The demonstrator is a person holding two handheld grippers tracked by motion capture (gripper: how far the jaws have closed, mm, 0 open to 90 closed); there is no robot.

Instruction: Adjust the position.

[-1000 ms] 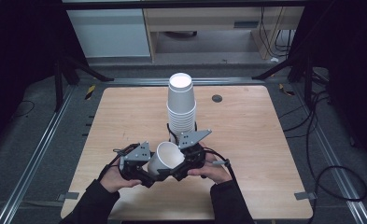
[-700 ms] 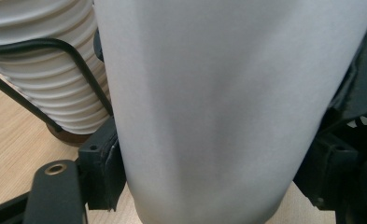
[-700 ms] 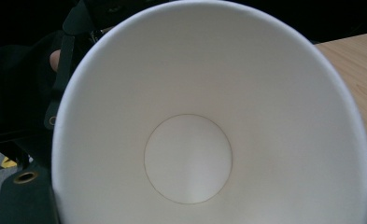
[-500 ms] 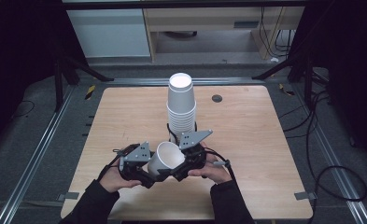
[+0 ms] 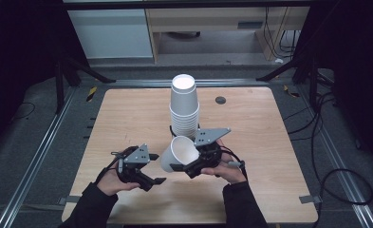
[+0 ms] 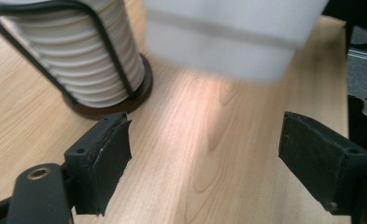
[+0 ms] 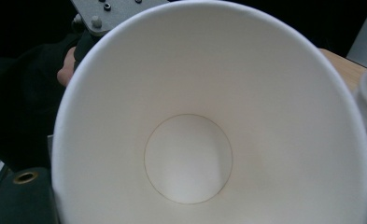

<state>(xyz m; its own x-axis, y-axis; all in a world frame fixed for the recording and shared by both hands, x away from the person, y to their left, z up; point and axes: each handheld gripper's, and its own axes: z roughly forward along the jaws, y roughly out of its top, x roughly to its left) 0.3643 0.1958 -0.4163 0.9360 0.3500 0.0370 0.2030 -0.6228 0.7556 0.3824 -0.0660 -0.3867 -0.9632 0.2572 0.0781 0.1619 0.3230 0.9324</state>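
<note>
A single white paper cup (image 5: 179, 153) (image 7: 190, 140) hangs tilted above the table, its mouth facing the right gripper view. My right gripper (image 5: 185, 166) is shut on its rim. The cup's closed bottom (image 6: 228, 42) looms blurred just beyond my left gripper (image 5: 154, 183) (image 6: 204, 158), which is open and holds nothing, a little to the cup's left. A tall stack of white cups (image 5: 184, 107) (image 6: 92, 51) stands in a black wire holder on a round brown base (image 6: 125, 105), right behind the held cup.
The wooden table (image 5: 127, 118) has bare room left and right of the stack. A small dark disc (image 5: 220, 99) lies at the back right. Metal rails (image 5: 46, 142) and cables (image 5: 336, 180) run along the floor beside the table.
The cup in my right gripper has moved slightly right and back toward the stack. A gap now shows between it and my open left gripper.
</note>
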